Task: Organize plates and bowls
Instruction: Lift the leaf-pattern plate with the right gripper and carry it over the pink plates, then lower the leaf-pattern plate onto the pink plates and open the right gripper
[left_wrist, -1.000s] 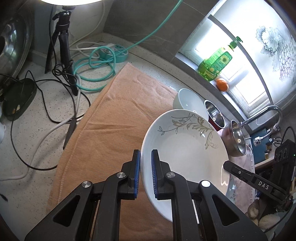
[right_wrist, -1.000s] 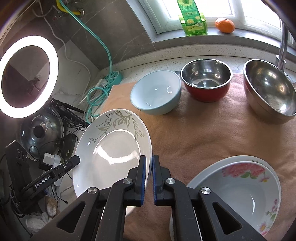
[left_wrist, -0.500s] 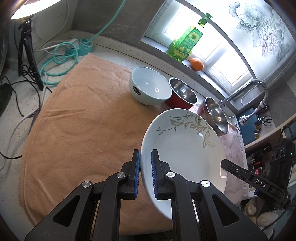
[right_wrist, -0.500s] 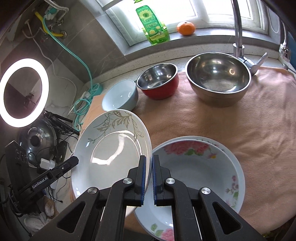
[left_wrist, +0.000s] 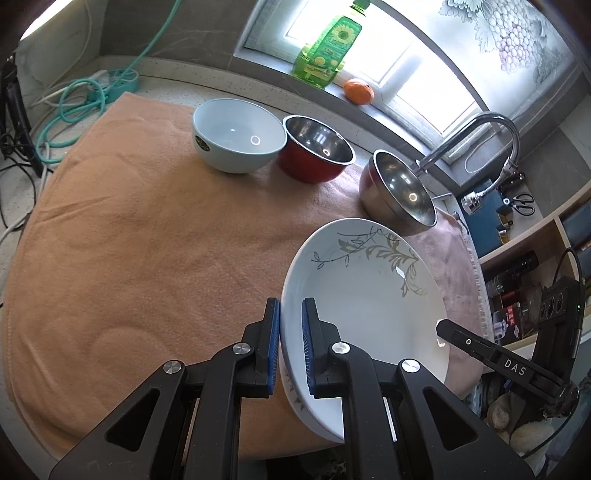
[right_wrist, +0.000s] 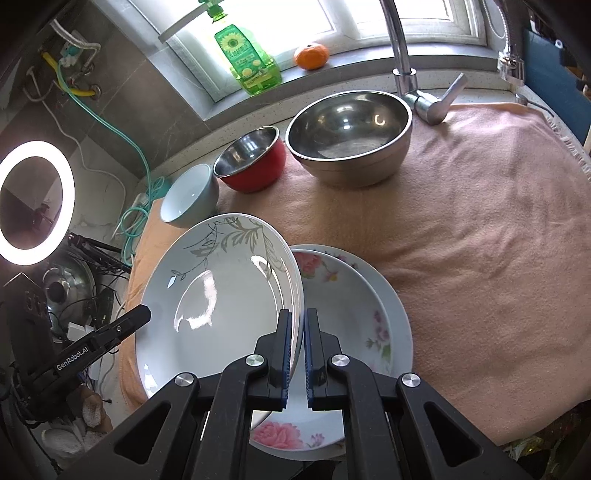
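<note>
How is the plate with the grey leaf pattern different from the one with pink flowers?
The leaf-pattern plate carries a grey-gold vine along one side; the pink-flower plate has pink blossoms around its rim. The leaf-pattern plate is held tilted, clamped at opposite edges by the left gripper and right gripper; the pink-flower plate lies flat on the towel, untouched. The leaf-pattern plate partly covers the pink-flower plate. Both are round, white and deep.

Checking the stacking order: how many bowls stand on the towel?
3, in a row near the sill: light blue bowl leftmost, red bowl in the middle, large steel bowl by the faucet.
</note>
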